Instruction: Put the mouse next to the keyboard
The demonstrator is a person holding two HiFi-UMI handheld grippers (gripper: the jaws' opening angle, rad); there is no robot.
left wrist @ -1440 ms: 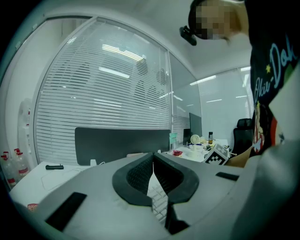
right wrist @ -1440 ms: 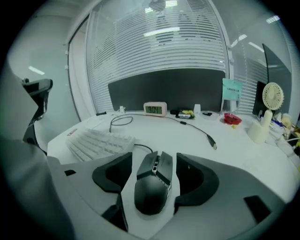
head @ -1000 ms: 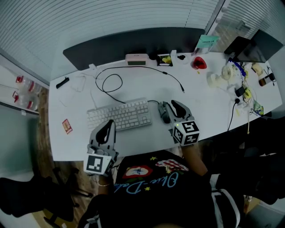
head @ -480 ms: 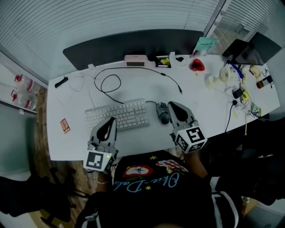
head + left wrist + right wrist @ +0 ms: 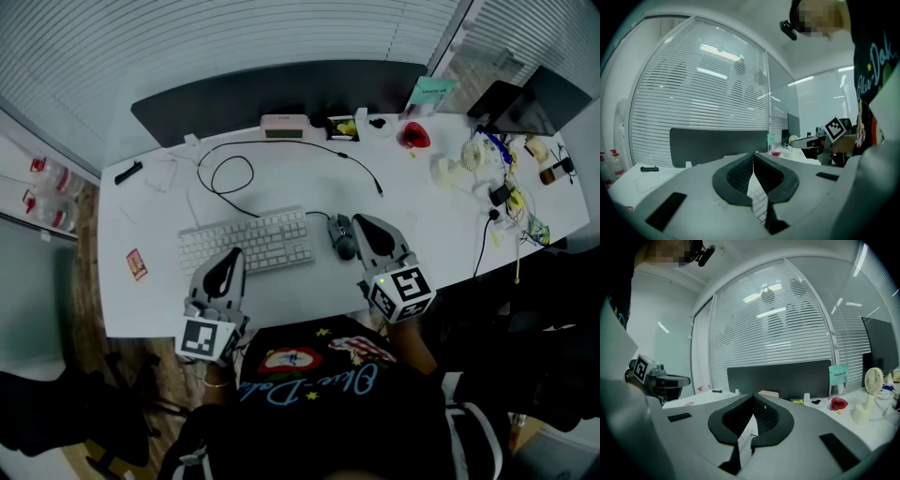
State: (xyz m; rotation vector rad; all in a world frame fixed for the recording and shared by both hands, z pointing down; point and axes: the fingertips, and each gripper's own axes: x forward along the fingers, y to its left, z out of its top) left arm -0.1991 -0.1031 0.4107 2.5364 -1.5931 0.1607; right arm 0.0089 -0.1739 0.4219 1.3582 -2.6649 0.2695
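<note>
A white keyboard [image 5: 246, 242] lies on the white desk [image 5: 309, 291]. A dark mouse [image 5: 343, 238] rests on the desk just off the keyboard's right end, with its cable running behind the keyboard. My right gripper [image 5: 364, 222] sits beside the mouse on its right, shut with nothing between its jaws; in the right gripper view its pads [image 5: 761, 416] meet. My left gripper [image 5: 232, 255] hovers at the keyboard's front edge, shut and empty. Some keyboard keys [image 5: 758, 199] show under its jaws in the left gripper view.
A black cable [image 5: 234, 173] loops behind the keyboard. Along the back stand a dark partition [image 5: 234, 98], a pink box [image 5: 287, 125] and a red object [image 5: 418, 136]. A small fan [image 5: 483, 152] and clutter fill the right end. A red card [image 5: 138, 264] lies at the left.
The right gripper has let go of the mouse, shut its jaws and drawn back to the right. The mouse stays beside the keyboard. The left gripper has not moved.
</note>
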